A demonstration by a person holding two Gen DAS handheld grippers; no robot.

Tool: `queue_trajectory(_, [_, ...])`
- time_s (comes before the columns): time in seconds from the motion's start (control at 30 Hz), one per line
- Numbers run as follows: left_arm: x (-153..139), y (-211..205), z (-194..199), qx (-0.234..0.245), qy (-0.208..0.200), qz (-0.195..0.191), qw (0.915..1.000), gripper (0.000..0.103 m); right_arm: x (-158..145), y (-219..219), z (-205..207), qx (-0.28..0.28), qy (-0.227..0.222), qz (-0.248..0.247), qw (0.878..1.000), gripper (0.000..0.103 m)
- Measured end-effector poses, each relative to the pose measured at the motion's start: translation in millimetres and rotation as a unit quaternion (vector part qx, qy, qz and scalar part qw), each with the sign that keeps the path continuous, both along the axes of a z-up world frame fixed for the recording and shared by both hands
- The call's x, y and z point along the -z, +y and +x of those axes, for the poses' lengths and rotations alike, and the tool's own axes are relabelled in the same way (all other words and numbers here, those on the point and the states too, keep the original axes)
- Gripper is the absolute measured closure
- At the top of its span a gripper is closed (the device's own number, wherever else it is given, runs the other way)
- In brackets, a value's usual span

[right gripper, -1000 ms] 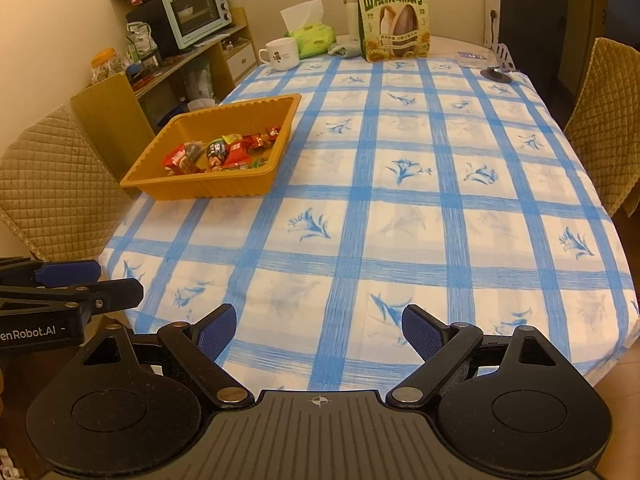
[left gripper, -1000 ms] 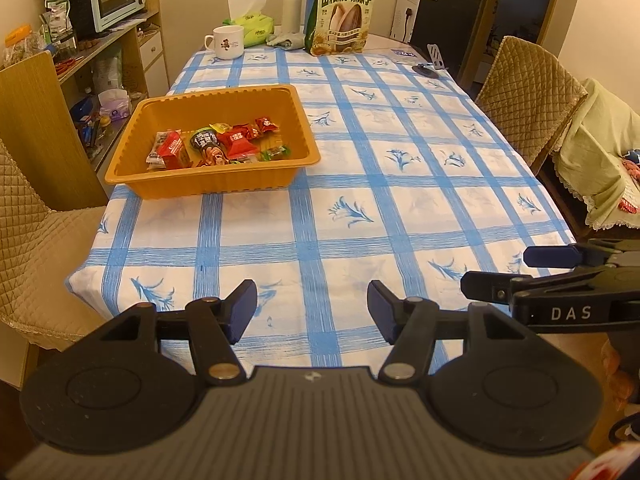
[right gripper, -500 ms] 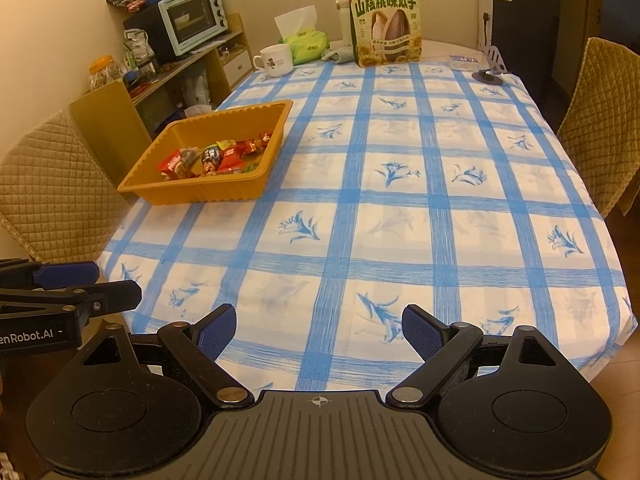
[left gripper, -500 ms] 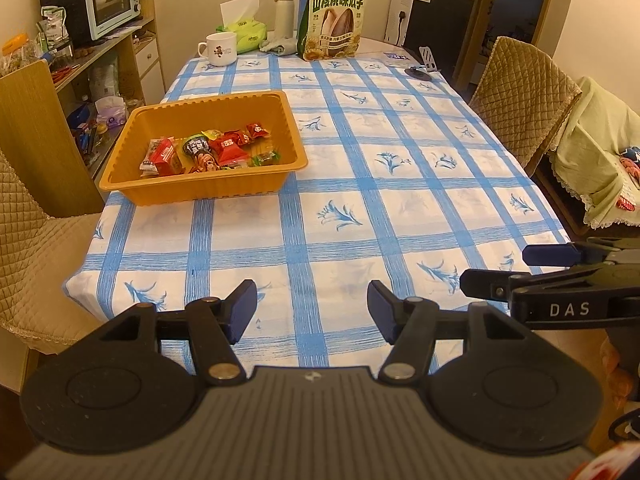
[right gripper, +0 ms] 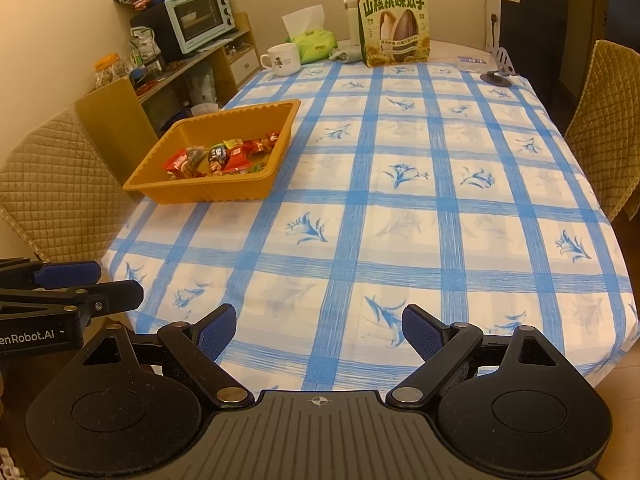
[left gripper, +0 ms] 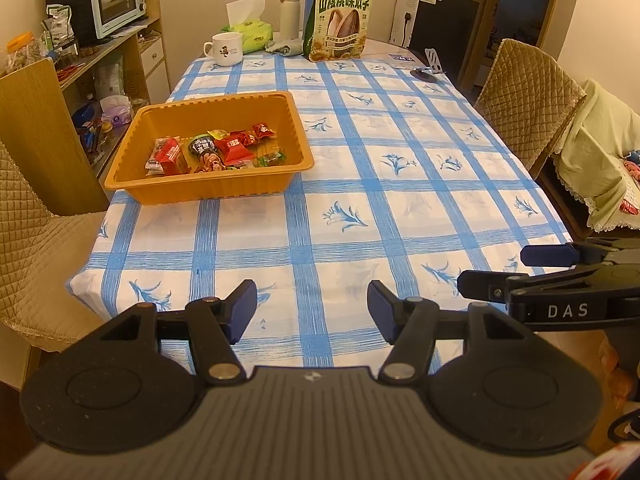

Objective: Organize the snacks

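An orange tray (left gripper: 200, 190) (right gripper: 188, 194) sits at the left side of the blue-checked table (left gripper: 400, 184) (right gripper: 400, 208). It holds several wrapped snacks (left gripper: 216, 152) (right gripper: 220, 156). A large sunflower-seed bag (left gripper: 340, 20) (right gripper: 394, 24) stands upright at the far end. My left gripper (left gripper: 312, 310) is open and empty over the near table edge. My right gripper (right gripper: 318, 332) is open and empty beside it, also over the near edge. Each gripper shows from the side in the other's view: the right one (left gripper: 560, 280), the left one (right gripper: 72, 292).
A white mug (left gripper: 226, 48), a tissue pack (left gripper: 250, 34) and a white bottle (left gripper: 290, 12) stand at the far end. A shelf with a toaster oven (left gripper: 108, 0) is at the left. Quilted chairs (left gripper: 528, 96) (right gripper: 56, 196) flank the table.
Both grippers have drawn back from the table a little and tilted; the tray and far objects look slightly farther. Jaws stay open.
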State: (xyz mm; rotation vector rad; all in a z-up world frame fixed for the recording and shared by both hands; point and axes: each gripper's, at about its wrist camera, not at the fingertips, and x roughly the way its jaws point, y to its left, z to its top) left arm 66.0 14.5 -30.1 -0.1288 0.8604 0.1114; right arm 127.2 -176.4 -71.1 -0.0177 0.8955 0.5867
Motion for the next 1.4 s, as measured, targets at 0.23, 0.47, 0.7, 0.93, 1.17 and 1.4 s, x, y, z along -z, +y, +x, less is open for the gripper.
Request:
queue_trajectory(0.23, [0.5, 0.0, 0.0, 0.0, 0.0, 0.001, 1.0, 0.044, 0.5, 1.0, 1.3, 0.0, 0.0, 0.001, 1.0, 0.014])
queue_trajectory(0.47, [0.5, 0.0, 1.3, 0.001, 0.0, 0.0, 1.0, 0.044, 0.4, 0.5, 1.8, 0.0, 0.001, 0.0, 1.0, 0.014])
queue_trajectory(0.7, [0.4, -0.2, 2.3, 0.0, 0.0, 0.0, 1.0, 0.044, 0.7, 0.4, 3.2, 0.001, 0.002, 0.0, 1.0, 0.014])
queue_trajectory(0.93, [0.4, -0.6, 2.7, 0.0, 0.001, 0.0, 1.0, 0.044, 2.1, 0.2, 7.0, 0.001, 0.004, 0.001, 1.0, 0.014])
queue_trajectory(1.17, [0.4, -0.6, 3.2, 0.0, 0.001, 0.0, 1.0, 0.044, 2.0, 0.0, 7.3, 0.001, 0.004, 0.001, 1.0, 0.014])
queue_trajectory(1.4, [0.6, -1.1, 3.7, 0.001, 0.0, 0.001, 1.0, 0.044, 2.1, -0.2, 7.5, 0.001, 0.004, 0.001, 1.0, 0.014])
